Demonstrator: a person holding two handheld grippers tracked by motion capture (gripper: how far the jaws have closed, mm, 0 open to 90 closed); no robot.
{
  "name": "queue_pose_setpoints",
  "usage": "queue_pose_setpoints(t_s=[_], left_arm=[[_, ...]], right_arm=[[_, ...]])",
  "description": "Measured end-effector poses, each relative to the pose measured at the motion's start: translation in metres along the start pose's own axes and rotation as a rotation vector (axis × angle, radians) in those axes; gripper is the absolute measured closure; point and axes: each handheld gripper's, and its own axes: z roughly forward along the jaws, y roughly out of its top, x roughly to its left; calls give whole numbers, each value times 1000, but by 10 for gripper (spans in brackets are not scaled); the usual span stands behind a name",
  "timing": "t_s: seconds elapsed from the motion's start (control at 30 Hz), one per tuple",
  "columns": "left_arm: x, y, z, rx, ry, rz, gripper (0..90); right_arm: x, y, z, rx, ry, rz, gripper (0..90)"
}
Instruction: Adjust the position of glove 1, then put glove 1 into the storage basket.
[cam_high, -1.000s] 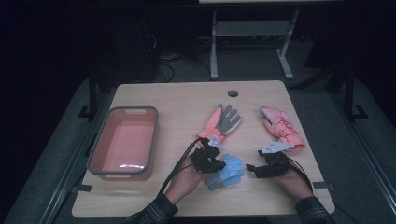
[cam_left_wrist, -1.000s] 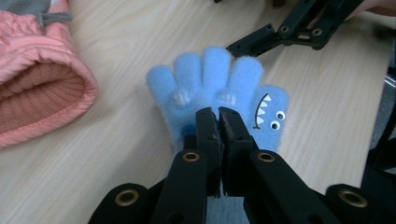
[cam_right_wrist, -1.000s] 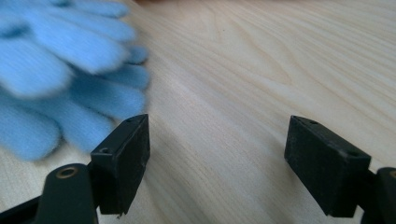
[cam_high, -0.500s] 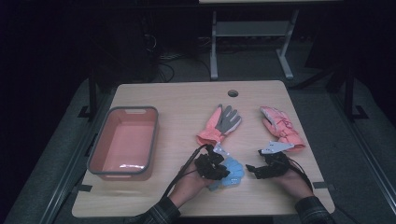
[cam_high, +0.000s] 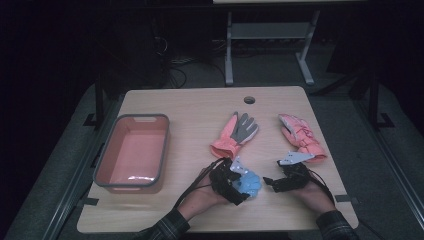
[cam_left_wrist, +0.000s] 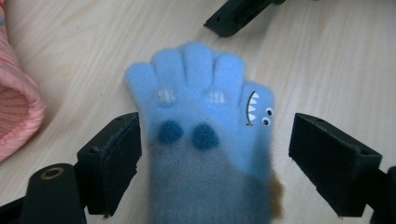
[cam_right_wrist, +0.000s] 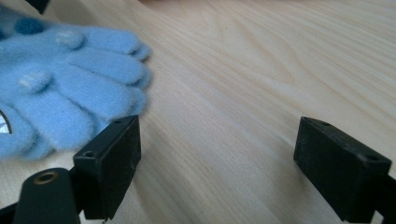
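A fuzzy blue glove (cam_high: 248, 181) with a small monster face lies flat near the table's front edge. My left gripper (cam_high: 240, 187) straddles its cuff end. In the left gripper view the glove (cam_left_wrist: 205, 135) lies between the jaws of the left gripper (cam_left_wrist: 215, 140), which have just been opening; the pads stand off it. My right gripper (cam_high: 272, 182) sits just right of the glove, its jaws opening a little further. In the right gripper view, bare wood lies between the jaws of the right gripper (cam_right_wrist: 217, 154), and the glove's fingers (cam_right_wrist: 70, 88) lie to the left.
A pink glove with a grey palm (cam_high: 235, 134) lies behind the blue one; its cuff shows at the left (cam_left_wrist: 14, 116). A second pink glove (cam_high: 300, 140) lies to the right. A pink bin with a grey rim (cam_high: 142, 117) stands at the table's left.
The left hand and the blue glove have shifted slightly toward the front edge. The right hand has stayed where it was.
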Motion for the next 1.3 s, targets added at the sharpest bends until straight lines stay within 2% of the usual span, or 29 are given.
queue_pose_setpoints(t_s=[0.1, 0.27, 0.33, 0.47, 0.77, 0.8, 1.07, 1.3], left_arm=[[0, -2, 6, 11, 5, -6, 167], [0, -5, 15, 52, 22, 9, 167], [-1, -7, 17, 49, 39, 20, 164], [-1, -8, 16, 35, 41, 18, 175], [-1, -8, 11, 31, 40, 14, 364], [-1, -7, 11, 35, 34, 19, 430], [0, -6, 9, 40, 17, 30, 667], [1, -3, 9, 55, 1, 34, 774]], right_arm=[[0, 0, 0, 1, 1, 3, 147], [0, 0, 0, 1, 0, 3, 146], [0, 0, 0, 1, 0, 3, 146], [0, 0, 0, 1, 0, 3, 146], [0, 0, 0, 1, 0, 2, 146], [0, 0, 0, 1, 0, 2, 146], [0, 0, 0, 0, -1, 1, 147], [0, 0, 0, -1, 0, 1, 147]])
